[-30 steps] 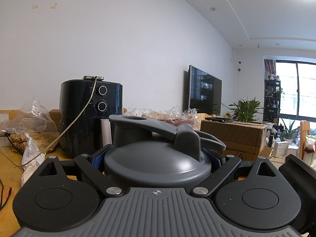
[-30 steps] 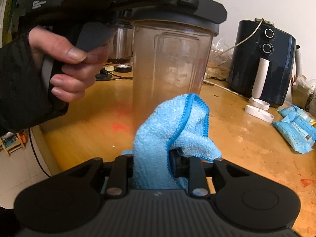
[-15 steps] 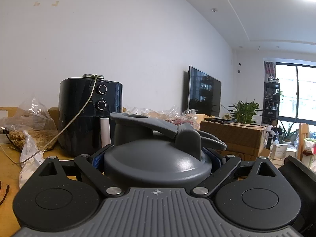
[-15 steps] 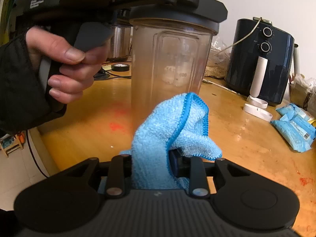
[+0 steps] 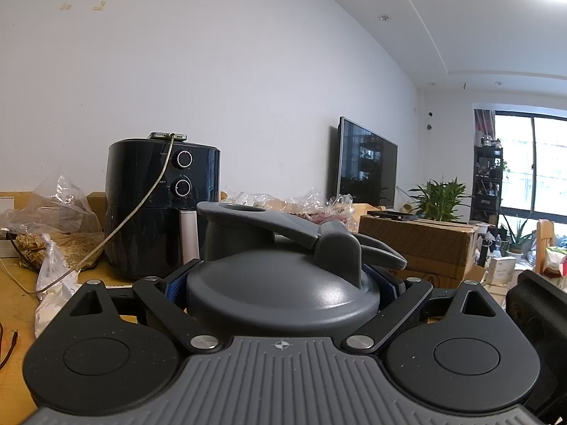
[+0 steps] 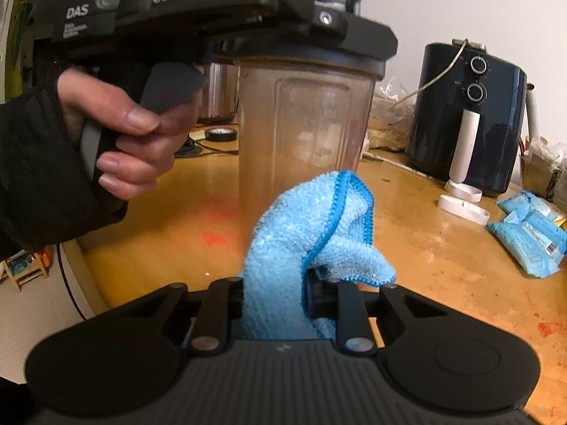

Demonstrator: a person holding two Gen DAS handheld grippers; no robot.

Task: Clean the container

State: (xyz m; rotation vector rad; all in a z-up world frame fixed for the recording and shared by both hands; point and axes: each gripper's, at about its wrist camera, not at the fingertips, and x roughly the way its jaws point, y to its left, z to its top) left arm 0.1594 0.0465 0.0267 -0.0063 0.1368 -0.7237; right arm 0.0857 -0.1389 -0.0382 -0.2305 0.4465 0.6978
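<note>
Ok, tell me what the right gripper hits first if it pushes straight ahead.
Probably the clear container, held upright just ahead of the blue cloth clamped in the right gripper. The cloth would touch first; depth is uncertain.

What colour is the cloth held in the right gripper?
Light blue cloth with a darker blue stitched edge; it shows best in the right wrist view.

Left gripper (image 6: 226, 10) body, right wrist view: white lettering "DAS" on its side; "GenRobot.AI" on its top edge. Smaller print beneath "DAS" illegible.
</note>
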